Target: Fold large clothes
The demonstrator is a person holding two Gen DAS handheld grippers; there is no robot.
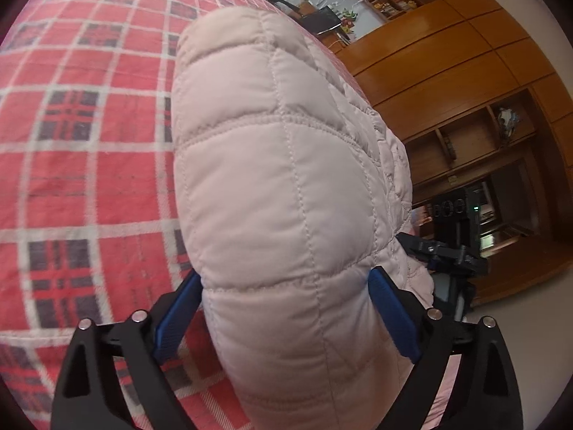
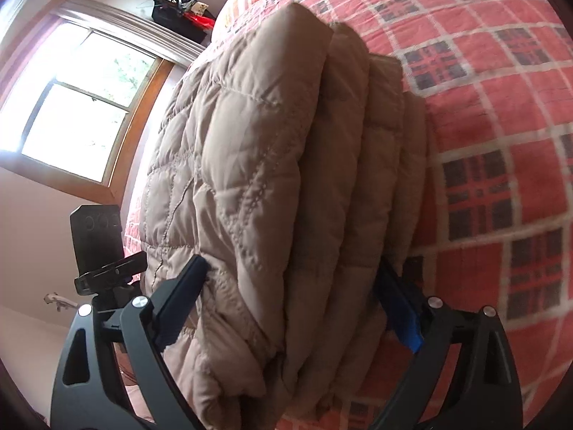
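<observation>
A pale quilted puffer jacket [image 1: 268,143], folded into a thick bundle of several layers [image 2: 279,150], lies on a bed with a red plaid cover [image 1: 71,143]. My left gripper [image 1: 286,276] is clamped on one end of the bundle, with a blue pad [image 1: 394,319] pressed on each side. At the opposite end my right gripper [image 2: 292,263] squeezes the stacked layers the same way. Each view shows the other gripper beyond the jacket: the right gripper [image 1: 447,251] and the left gripper [image 2: 104,272].
The plaid cover [image 2: 501,107] spreads wide beside the bundle. Wooden cabinets and shelves [image 1: 465,71] line the wall past the bed. A bright window [image 2: 78,100] with a black item [image 2: 179,14] on its top ledge stands on the other side.
</observation>
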